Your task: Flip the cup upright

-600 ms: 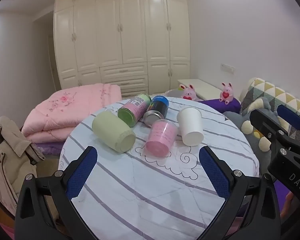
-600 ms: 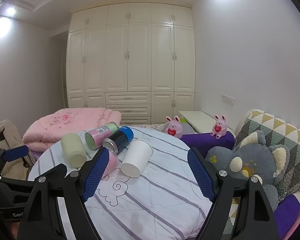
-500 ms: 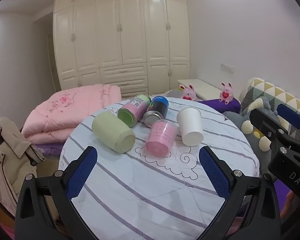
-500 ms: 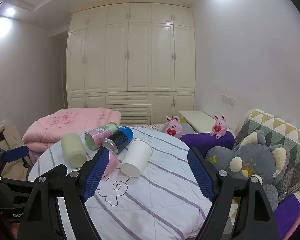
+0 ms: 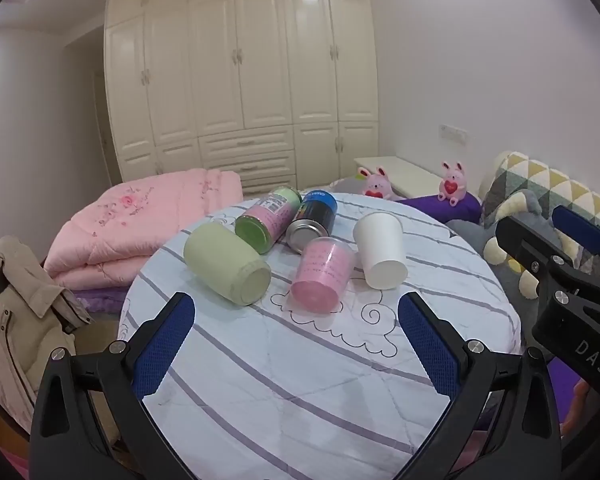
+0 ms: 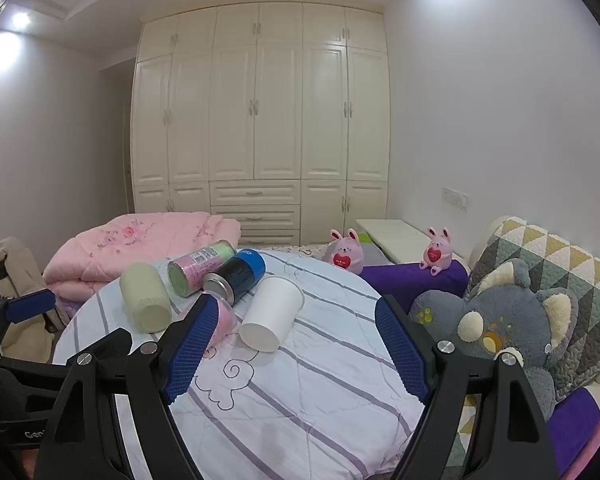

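A white paper cup (image 5: pixel 380 249) (image 6: pixel 271 315) lies on its side on the round striped table (image 5: pixel 300 380) (image 6: pixel 320 400), base toward me. Beside it lie a pink translucent cup (image 5: pixel 323 277) (image 6: pixel 224 320), a pale green cup (image 5: pixel 226 263) (image 6: pixel 145 297), a pink-and-green can (image 5: pixel 269 220) (image 6: pixel 201 267) and a dark blue-topped can (image 5: pixel 313 220) (image 6: pixel 236 275). My left gripper (image 5: pixel 296 344) is open and empty, short of the cups. My right gripper (image 6: pixel 296 352) is open and empty, near the white cup; it also shows in the left wrist view (image 5: pixel 556 264).
A folded pink quilt (image 5: pixel 140 224) lies behind the table at left, a beige jacket (image 5: pixel 16 312) at far left. Grey plush toy (image 6: pixel 500 320), patterned cushion (image 6: pixel 548 256) and two pink bunny toys (image 6: pixel 346 252) sit at right. White wardrobe (image 6: pixel 260 120) behind.
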